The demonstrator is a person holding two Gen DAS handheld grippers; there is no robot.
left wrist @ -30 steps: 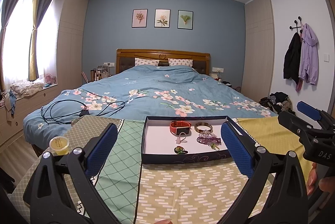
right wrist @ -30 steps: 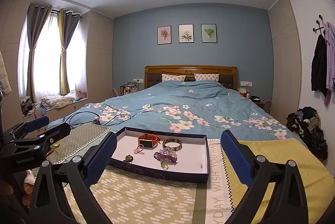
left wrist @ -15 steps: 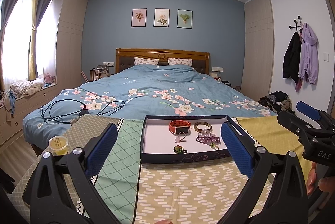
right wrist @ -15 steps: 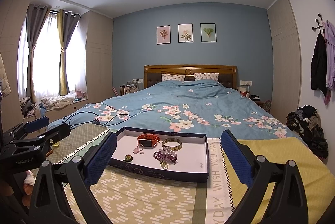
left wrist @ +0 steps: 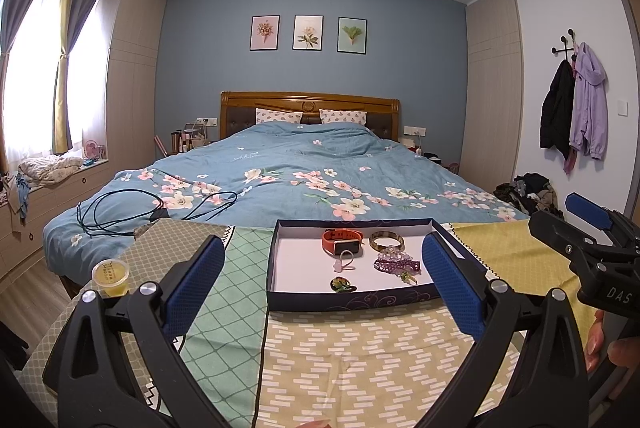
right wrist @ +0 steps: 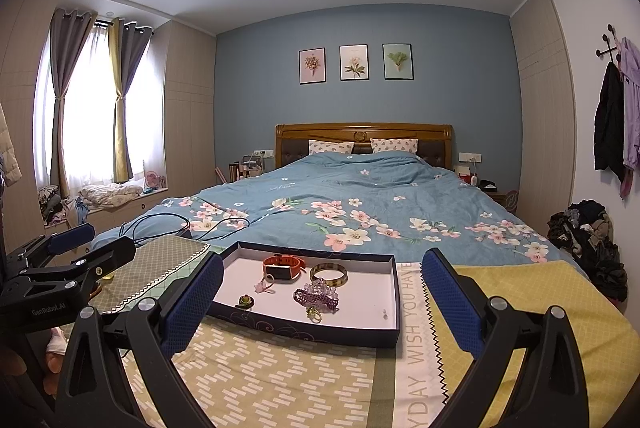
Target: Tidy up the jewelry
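A shallow dark blue tray (left wrist: 352,302) (right wrist: 304,330) with a white floor sits on patterned cloths at the foot of the bed. Inside lie an orange watch (left wrist: 343,241) (right wrist: 282,267), a brown bangle (left wrist: 385,239) (right wrist: 329,273), purple beads (left wrist: 396,262) (right wrist: 318,298), a small pink piece (left wrist: 343,264) (right wrist: 262,286) and a green ring (left wrist: 342,284) (right wrist: 245,301). My left gripper (left wrist: 322,282) is open, short of the tray, holding nothing. My right gripper (right wrist: 320,302) is open too, empty, its pads framing the tray from the near side.
A yellow lidded cup (left wrist: 111,277) stands on the grey cloth at the left. Dark cables (left wrist: 152,208) lie on the blue floral duvet (right wrist: 360,212) behind the tray. Clothes pile (right wrist: 592,252) on the floor at right. A hand (left wrist: 612,348) holds the right gripper's handle.
Both views have shifted very slightly; the tray and jewelry lie as before and both grippers stay open.
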